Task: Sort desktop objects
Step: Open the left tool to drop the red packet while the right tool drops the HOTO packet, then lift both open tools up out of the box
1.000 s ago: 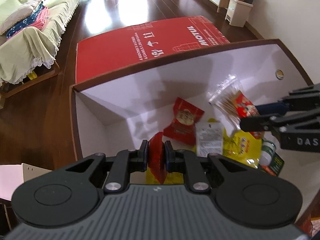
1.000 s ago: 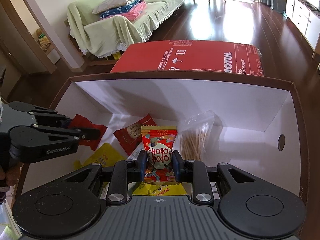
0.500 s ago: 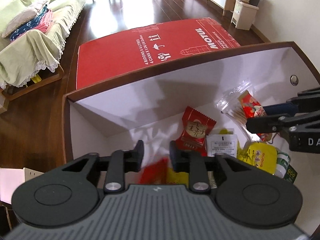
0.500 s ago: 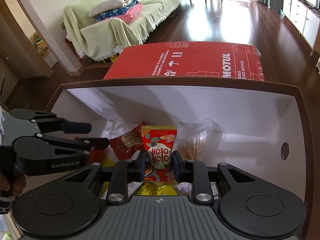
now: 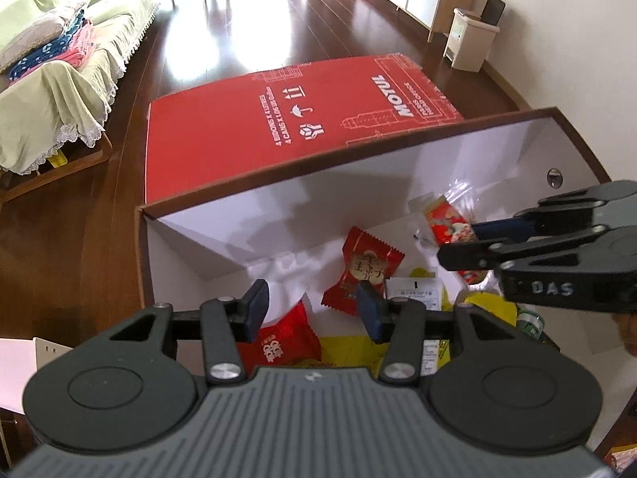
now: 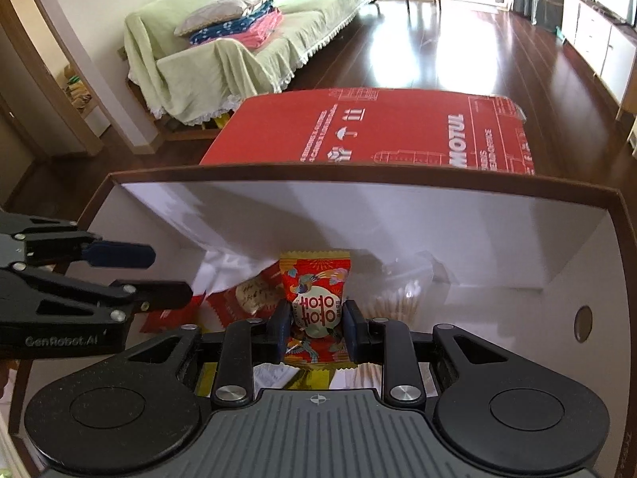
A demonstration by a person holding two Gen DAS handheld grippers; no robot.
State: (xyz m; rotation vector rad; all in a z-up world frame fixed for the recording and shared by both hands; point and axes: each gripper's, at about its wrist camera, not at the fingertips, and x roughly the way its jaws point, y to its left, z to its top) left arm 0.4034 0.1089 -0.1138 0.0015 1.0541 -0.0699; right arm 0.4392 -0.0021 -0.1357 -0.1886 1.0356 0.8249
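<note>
My left gripper (image 5: 312, 304) hangs over the white-lined box (image 5: 239, 219), and its jaws have just been opening; they stand apart with nothing pinched between them. The red snack packet (image 5: 288, 338) lies on the box floor just below and between the pads, free of them. Beyond the right pad sits another red packet (image 5: 368, 265), flat on the bottom among the yellow wrappers (image 5: 350, 352).

My right gripper (image 6: 314, 318) is clamped on the red-and-orange candy packet (image 6: 316, 290), which stands upright between the pads, held above the box floor. Just past its right pad lies a clear bag of cotton swabs (image 6: 400, 300). Beyond the box's far wall a red carton (image 6: 378, 131) lies flat on the wooden floor.
</note>
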